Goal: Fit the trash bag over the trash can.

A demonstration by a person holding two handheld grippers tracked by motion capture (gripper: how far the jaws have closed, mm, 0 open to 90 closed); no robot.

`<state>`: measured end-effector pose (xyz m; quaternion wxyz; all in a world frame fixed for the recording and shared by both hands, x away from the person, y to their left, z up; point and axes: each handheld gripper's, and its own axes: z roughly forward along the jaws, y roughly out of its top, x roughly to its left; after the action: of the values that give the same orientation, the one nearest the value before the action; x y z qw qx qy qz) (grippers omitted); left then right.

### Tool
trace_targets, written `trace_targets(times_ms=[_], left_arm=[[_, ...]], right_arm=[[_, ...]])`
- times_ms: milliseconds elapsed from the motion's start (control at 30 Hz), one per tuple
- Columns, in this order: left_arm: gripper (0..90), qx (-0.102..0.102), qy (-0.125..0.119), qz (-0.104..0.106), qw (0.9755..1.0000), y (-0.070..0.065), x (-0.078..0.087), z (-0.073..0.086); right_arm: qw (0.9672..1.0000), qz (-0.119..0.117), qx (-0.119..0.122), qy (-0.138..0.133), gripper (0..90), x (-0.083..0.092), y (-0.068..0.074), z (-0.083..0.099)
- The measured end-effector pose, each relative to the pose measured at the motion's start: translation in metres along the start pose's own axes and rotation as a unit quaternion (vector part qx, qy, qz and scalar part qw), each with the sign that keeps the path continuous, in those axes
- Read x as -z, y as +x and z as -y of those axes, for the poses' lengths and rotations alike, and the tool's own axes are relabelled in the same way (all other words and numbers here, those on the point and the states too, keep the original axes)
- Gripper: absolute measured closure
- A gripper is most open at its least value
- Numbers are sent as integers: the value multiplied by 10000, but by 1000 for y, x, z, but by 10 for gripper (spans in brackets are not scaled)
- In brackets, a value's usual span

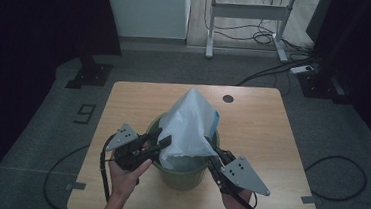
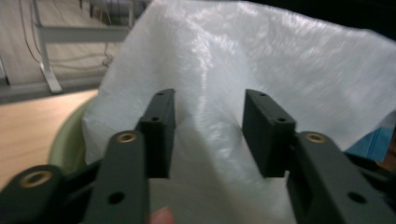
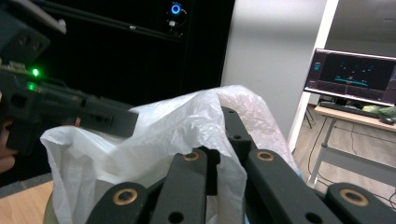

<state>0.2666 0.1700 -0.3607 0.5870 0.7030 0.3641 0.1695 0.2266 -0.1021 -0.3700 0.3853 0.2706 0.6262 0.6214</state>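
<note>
Near the desk's [image 1: 124, 92] front edge, a white plastic bag [image 1: 188, 125] is pinched by the right gripper [image 1: 215, 158]. The left gripper [image 1: 163, 144] is held apart against it. The bag is draped over a green bin [image 1: 183, 177].

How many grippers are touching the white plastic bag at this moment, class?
2. The right gripper pinches the white plastic bag at the green bin's right rim. The left gripper, at the left rim, has open jaws against the bag.
</note>
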Motion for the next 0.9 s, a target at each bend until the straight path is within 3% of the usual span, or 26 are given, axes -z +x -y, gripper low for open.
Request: trace_targets(times_ms=[67,167,300,467,633,800,900], left_arm=[[590,-87,-48,-42,9999,0,2,-1],[601,-170,112,-11,9998,0,-1,-2],[699,-243,180,38,9995,-1,-3,-1],[833,-343,-82,91,9993,-1,3,1],[883,-181,-412,135,9989,5,11,0],[888,-59,-594,82,9982,10,17,1],[889,63,-691,45,9976,15,20,2]], right_arm=[[10000,-35,32,30,870,-1,2,1],[9999,-91,51,42,870,-2,5,1],[9999,-132,55,67,866,-4,6,2],[9998,-124,24,151,844,-2,3,6],[9994,-13,-152,306,796,2,-5,14],[9977,119,-359,559,598,4,-10,25],[9964,220,-447,685,532,6,-10,32]])
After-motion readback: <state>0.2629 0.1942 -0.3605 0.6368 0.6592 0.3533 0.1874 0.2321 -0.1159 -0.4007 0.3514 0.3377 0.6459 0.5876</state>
